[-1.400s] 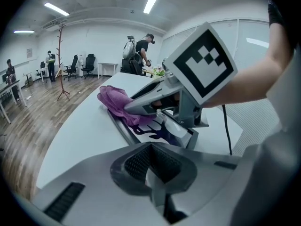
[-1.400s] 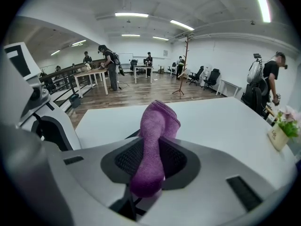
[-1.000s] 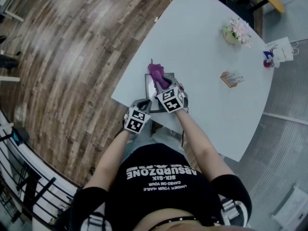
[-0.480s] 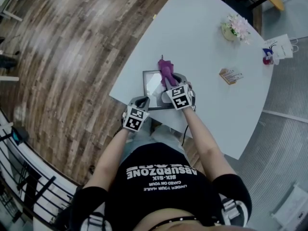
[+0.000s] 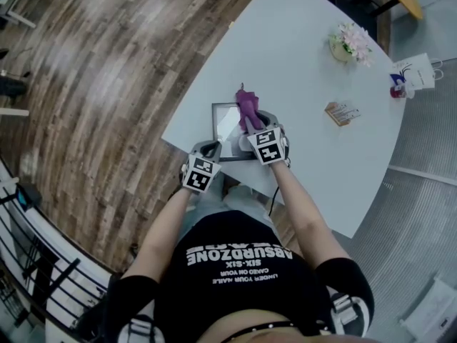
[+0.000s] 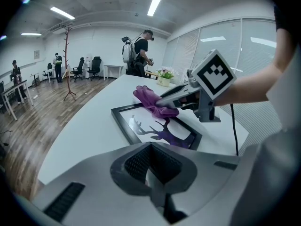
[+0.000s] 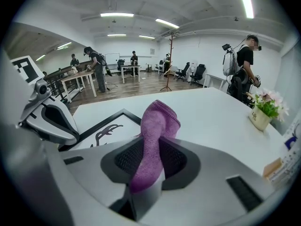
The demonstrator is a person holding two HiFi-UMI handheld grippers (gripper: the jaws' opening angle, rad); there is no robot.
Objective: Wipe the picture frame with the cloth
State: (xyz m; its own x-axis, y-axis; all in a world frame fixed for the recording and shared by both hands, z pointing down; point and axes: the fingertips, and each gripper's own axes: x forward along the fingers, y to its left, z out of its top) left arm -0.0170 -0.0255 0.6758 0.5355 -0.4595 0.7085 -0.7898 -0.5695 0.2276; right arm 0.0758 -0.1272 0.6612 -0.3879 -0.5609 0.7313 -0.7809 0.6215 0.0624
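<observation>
The right tongs (image 7: 149,147) pinch the purple cloth (image 7: 157,119), its length pointing away from the person. They hide the near edge of the picture frame (image 5: 216,123). The left tongs (image 6: 153,171) are pressed together, empty.

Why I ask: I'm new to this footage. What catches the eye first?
The purple cloth, clamped in the right gripper, rests on a black picture frame near the edge of the white table. The left gripper, shut and empty, sits by the frame's near corner. Pink flowers stand farther off.
</observation>
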